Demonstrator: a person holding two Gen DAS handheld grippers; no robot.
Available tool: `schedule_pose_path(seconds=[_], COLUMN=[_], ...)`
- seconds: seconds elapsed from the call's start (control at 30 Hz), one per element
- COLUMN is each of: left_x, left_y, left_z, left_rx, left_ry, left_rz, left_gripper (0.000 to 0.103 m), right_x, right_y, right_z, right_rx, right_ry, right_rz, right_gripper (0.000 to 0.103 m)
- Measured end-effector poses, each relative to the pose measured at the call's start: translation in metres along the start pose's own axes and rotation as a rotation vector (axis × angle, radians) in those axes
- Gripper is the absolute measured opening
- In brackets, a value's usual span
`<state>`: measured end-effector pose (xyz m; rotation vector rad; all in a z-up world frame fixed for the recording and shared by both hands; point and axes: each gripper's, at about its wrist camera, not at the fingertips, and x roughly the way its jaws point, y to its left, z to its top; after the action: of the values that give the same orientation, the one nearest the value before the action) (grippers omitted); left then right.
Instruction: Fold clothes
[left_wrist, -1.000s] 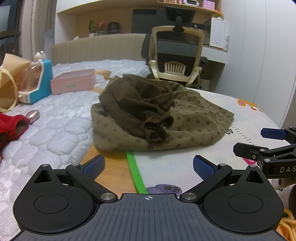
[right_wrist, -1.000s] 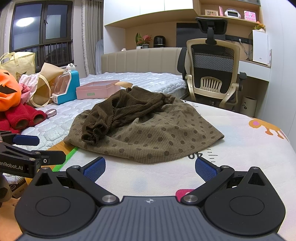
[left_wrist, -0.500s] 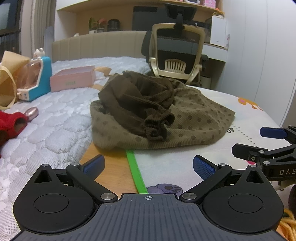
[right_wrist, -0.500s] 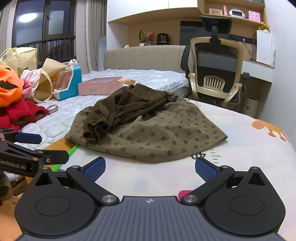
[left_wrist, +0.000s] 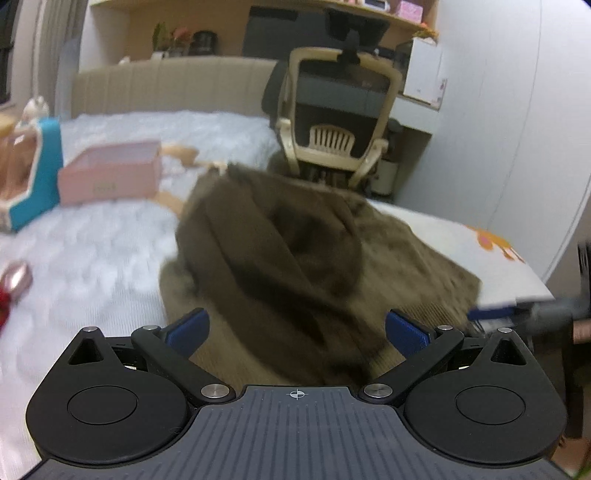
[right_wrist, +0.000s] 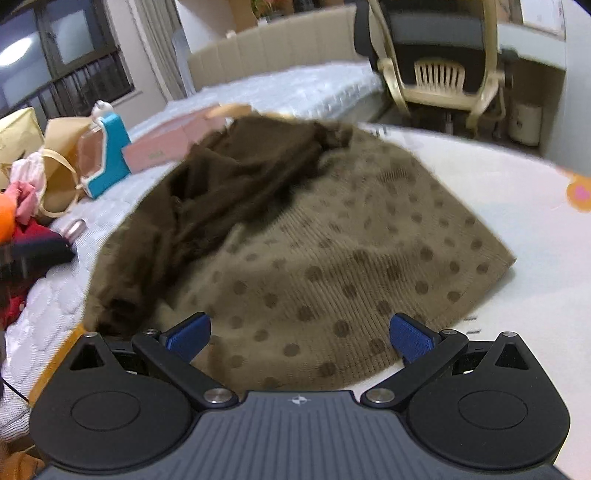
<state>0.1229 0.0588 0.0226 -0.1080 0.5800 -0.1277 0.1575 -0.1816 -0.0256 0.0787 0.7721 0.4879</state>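
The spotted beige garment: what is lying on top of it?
A crumpled dark brown garment lies bunched on the left part of the spotted beige garment. Whatever is beneath that heap is covered, so it cannot be seen.

Both wrist views look forward, low and close, over the same brown garment (left_wrist: 295, 266) (right_wrist: 314, 251) between their fingers.
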Motion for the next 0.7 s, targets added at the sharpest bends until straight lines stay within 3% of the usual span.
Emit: schedule_pose_path(seconds=[0.13, 0.23, 0.33, 0.4, 0.43, 0.47, 0.53, 0.6, 0.7], left_x=[0.036, 0.068, 0.094, 0.106, 0.113, 0.12, 0.138, 0.158, 0.184], left_y=[0.036, 0.066, 0.095, 0.112, 0.118, 0.123, 0.129, 0.134, 0.14], left_z=[0.025, 0.037, 0.046, 0.051, 0.055, 0.059, 0.067, 0.074, 0.076], left_rx=[-0.055, -0.126, -0.226, -0.277, -0.287, -0.291, -0.28, -0.274, -0.294], left_ry=[-0.003, 0.032, 0.082, 0.099, 0.104, 0.111, 0.126, 0.138, 0.16], left_rz=[-0.003, -0.009, -0.027, -0.057, -0.071, -0.085, -0.098, -0.099, -0.149], left_gripper=[0.103, 0.103, 0.103, 0.103, 0.103, 0.103, 0.103, 0.103, 0.103], right_x=[0.023, 0.032, 0.019, 0.011, 0.018, 0.027, 0.067, 0.109, 0.171], right_y=[-0.008, 0.006, 0.009, 0.013, 0.012, 0.011, 0.0, -0.012, -0.03], right_z=[0.01, 0.019, 0.044, 0.07, 0.087, 0.104, 0.126, 0.146, 0.177], right_rx=[0.031, -0.059, -0.143, -0.245, -0.277, -0.306, -0.262, -0.212, -0.137], right_ry=[0.042, 0.126, 0.037, -0.111, -0.141, -0.164, -0.136, -0.104, -0.056], right_rz=[-0.01, -0.061, 0.015, -0.013, -0.027, -0.04, -0.039, -0.035, -0.031], right_gripper=[0.103, 0.103, 0.103, 0.103, 0.102, 0.101, 0.081, 0.071, 0.068])
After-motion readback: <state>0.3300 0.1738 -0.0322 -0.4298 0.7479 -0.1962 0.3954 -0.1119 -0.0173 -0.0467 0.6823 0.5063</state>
